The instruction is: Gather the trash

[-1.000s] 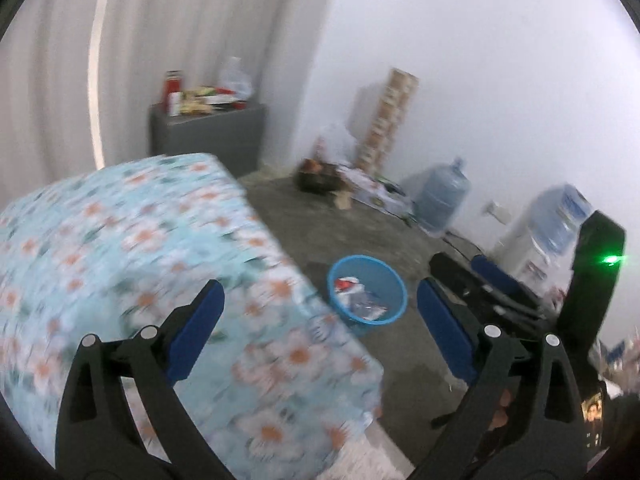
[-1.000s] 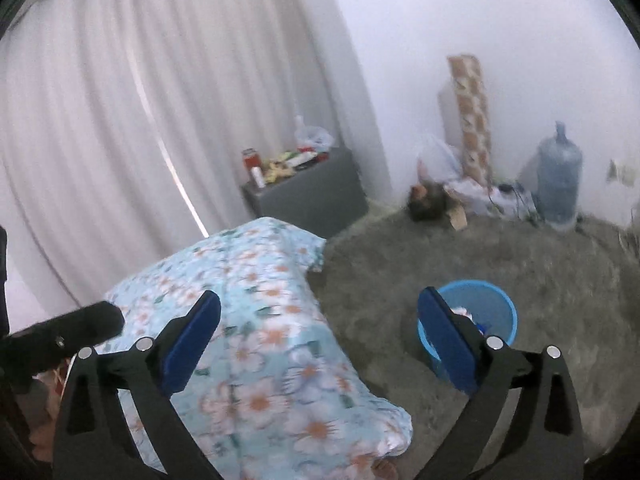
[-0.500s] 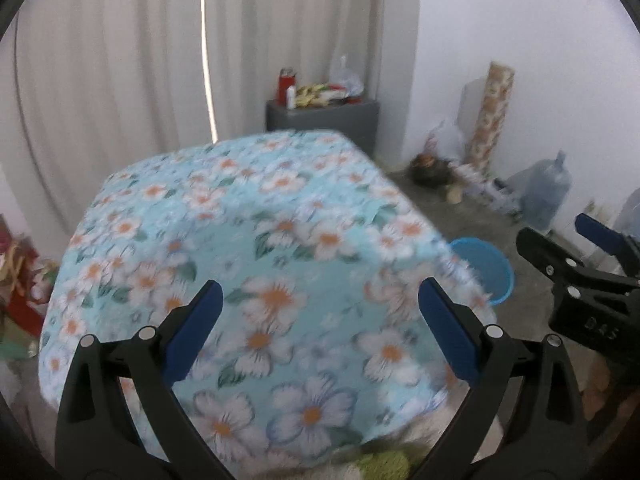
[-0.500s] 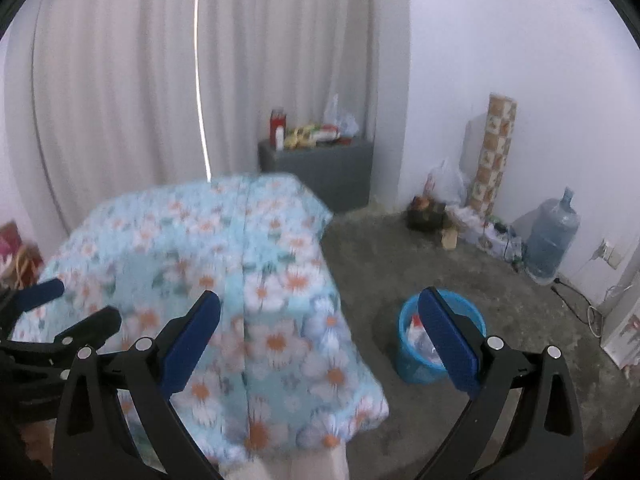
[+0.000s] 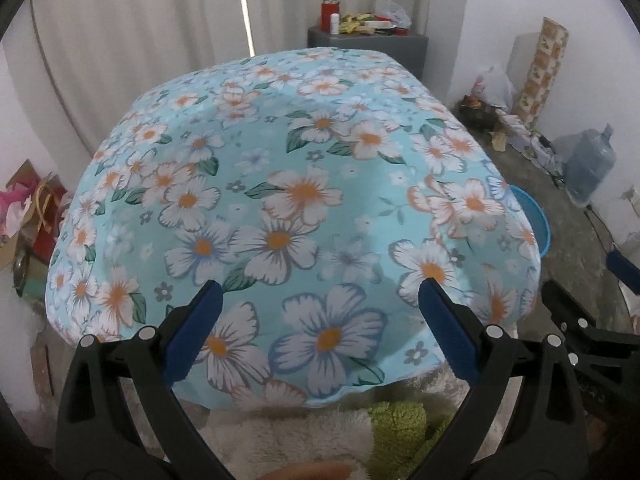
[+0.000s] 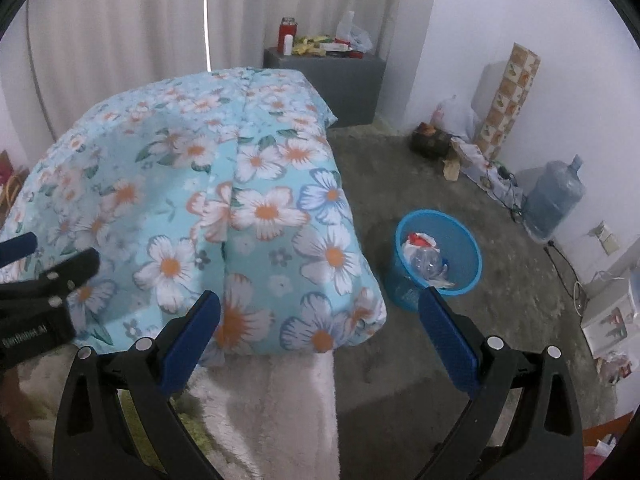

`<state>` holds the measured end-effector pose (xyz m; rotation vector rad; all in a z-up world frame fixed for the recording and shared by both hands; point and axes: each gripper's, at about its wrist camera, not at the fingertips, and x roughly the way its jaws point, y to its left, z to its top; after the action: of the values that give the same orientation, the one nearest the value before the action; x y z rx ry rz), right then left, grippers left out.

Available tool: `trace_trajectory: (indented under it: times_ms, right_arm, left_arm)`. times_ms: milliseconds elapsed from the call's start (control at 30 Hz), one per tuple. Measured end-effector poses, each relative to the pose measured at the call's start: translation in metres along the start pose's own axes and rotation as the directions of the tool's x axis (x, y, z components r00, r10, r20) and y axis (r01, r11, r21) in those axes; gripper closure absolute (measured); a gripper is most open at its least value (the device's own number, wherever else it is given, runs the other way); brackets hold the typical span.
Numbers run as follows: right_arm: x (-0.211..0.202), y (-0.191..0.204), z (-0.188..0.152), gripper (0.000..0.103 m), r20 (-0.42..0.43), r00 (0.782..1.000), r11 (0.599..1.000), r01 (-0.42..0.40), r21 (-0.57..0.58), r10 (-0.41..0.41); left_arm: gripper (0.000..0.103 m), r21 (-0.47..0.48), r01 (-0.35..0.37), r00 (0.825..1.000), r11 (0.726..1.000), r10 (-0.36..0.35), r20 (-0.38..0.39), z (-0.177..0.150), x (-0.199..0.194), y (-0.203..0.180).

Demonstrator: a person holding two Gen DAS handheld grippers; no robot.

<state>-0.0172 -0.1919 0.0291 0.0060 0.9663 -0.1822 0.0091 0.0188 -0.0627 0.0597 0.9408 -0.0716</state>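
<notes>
1. In my left wrist view, clutter of pink paper and cardboard [image 5: 28, 216] sits at the far left edge, close against the side of the table.
2. My left gripper [image 5: 318, 330] fills the lower frame, its blue pads spread wide with nothing between them; it hangs over the near edge of the flowered tablecloth [image 5: 280, 184].
3. The cloth's top is bare across the whole centre of that view, and its near hem drops onto a fuzzy white and green rug [image 5: 320, 436] at the bottom.
4. At the right edge of the left view, only a sliver of the blue bin [image 5: 538, 224] shows past the cloth corner, and my right gripper [image 5: 592, 312] pokes in below it.
5. In the right wrist view, my left gripper [image 6: 36, 280] enters at the left edge over the cloth.
6. My right gripper [image 6: 320, 330] is likewise fully parted and empty, hanging past the cloth's lower right corner.
7. Right of centre, the bin stands on open grey floor [image 6: 400, 168], just beside the table corner, with a clear plastic bottle [image 6: 430, 262] and crumpled wrappers inside.
8. Behind, a grey cabinet [image 6: 340, 84] at top centre holds a red jar [image 6: 288, 34]; a water jug [image 6: 556, 196] stands by the white wall at right.
</notes>
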Motion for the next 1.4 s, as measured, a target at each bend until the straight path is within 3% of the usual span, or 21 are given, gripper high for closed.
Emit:
trace_trajectory:
  times_ms: [500,1400]
  right_arm:
    - [0.004,-0.023,-0.001,0.007,-0.017,0.999,0.999,0.039,0.032,-0.039]
    - [-0.004,-0.032,0.005,0.007,0.005,0.998,0.997,0.060,0.048,-0.060]
  left_arm:
    - [0.009,0.027,-0.046,0.999,0.999,0.046,-0.003,0.004,0.001,-0.007]
    - [0.009,0.056,-0.035,0.999,0.998,0.035,-0.002,0.008,-0.002,-0.016]
